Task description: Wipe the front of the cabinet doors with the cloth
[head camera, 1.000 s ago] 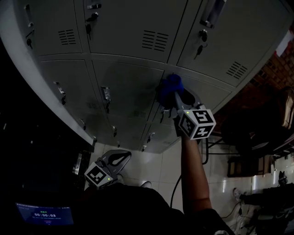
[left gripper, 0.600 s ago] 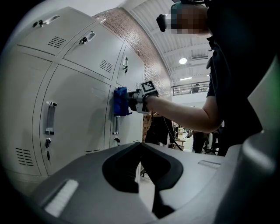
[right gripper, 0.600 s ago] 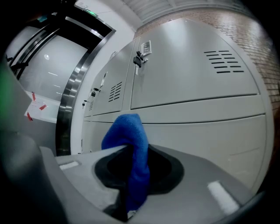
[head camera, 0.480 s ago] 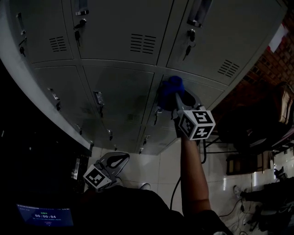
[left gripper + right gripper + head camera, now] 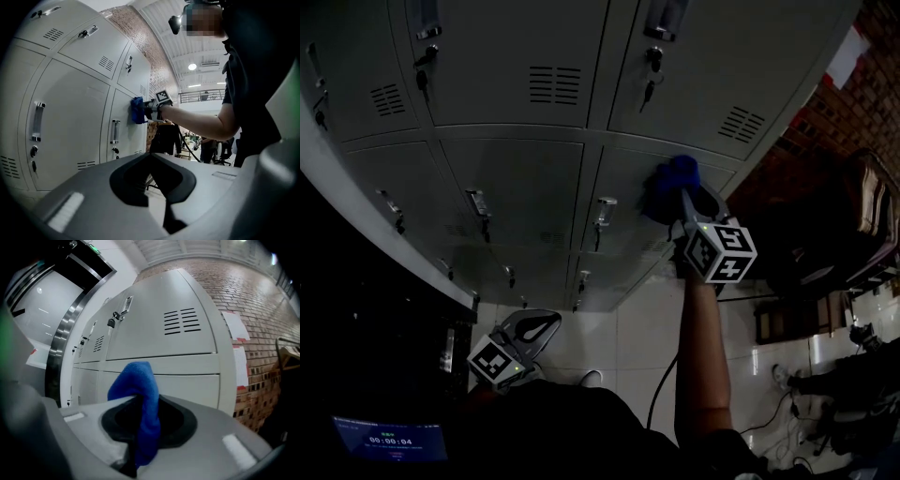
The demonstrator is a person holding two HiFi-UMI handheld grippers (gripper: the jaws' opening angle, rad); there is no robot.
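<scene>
A blue cloth (image 5: 672, 185) is bunched in my right gripper (image 5: 684, 202), which is shut on it and holds it against a grey cabinet door (image 5: 623, 202) in the right column of a locker bank. In the right gripper view the cloth (image 5: 139, 399) stands folded between the jaws, with the door (image 5: 187, 376) just behind. My left gripper (image 5: 539, 328) hangs low near the person's body, jaws shut and nothing between them. From the left gripper view the cloth (image 5: 137, 109) and the right gripper (image 5: 154, 105) show far off against the lockers.
The locker bank has several doors with handles (image 5: 602, 208), keys and vent slots (image 5: 554, 84). A brick wall (image 5: 825, 131) adjoins at the right. Chairs and dark furniture (image 5: 834, 244) stand on the tiled floor (image 5: 619, 328). A small screen (image 5: 389, 438) glows at lower left.
My right gripper with the cloth has slid rightward across the door, away from the handle. The head view has shifted so the lockers sit further left. The left gripper has stayed low.
</scene>
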